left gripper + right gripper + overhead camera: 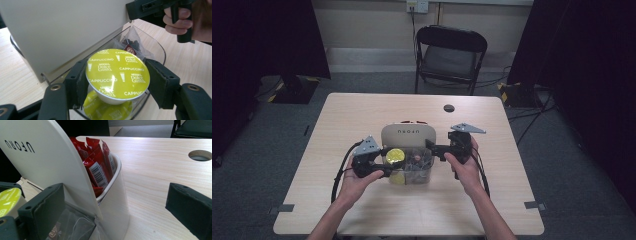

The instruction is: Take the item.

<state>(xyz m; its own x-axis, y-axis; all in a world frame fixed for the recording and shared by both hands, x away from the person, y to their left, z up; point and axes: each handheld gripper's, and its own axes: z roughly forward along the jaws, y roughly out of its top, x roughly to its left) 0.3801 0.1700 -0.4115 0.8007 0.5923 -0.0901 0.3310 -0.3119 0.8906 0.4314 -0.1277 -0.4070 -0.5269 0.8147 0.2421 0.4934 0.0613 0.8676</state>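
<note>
Capsule [117, 75] clamped in left hand-held gripper [117, 82], seemingly above tray [160, 50].

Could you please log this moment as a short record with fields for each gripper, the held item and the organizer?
left gripper: shut on the capsule
capsule: yellow-green lid printed Cappuccino, held above the clear tray
clear tray: holds another capsule and tea bags
right gripper: open, jaws either side of the cream organizer
cream organizer: red sachets upright in its back compartment
</note>
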